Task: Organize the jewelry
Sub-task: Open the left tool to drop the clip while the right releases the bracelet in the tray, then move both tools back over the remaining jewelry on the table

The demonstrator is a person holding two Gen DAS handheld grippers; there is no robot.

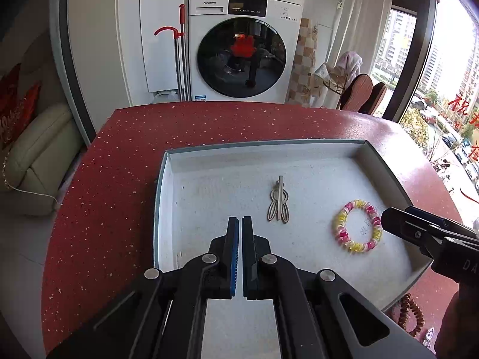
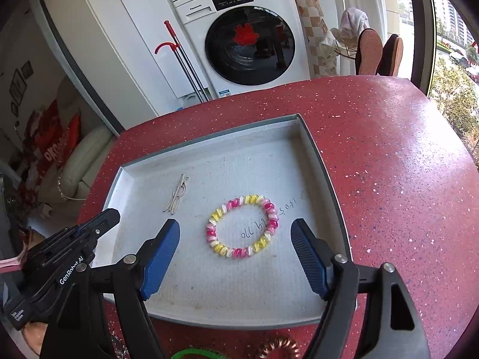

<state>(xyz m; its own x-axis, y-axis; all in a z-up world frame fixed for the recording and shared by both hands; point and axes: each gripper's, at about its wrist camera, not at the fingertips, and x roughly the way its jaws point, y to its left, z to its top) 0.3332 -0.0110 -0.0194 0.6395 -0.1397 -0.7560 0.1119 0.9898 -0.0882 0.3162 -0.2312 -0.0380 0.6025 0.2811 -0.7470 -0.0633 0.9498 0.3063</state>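
The right gripper [image 2: 235, 257] stands wide open with its blue pads either side of the pink, yellow and white coil bracelet [image 2: 242, 226], which lies flat on the floor of the shallow grey tray [image 2: 314, 140], toward its near right part and touching neither pad. The left gripper [image 1: 240, 239] is clenched on nothing, poised over the tray's near left part, just short of the pale rabbit-shaped hair clip [image 1: 279, 202] that lies near the tray's middle. More pieces wait on the red speckled table [image 2: 389, 155] by the tray's near edge: a copper coil hair tie [image 2: 278, 347] and a green ring [image 2: 199, 353]. The likeliest slip from here is a pad dragging the light bracelet as the right gripper withdraws, or the left tips nudging the clip. Reaching low over the near rim could also tip or shove the tray.
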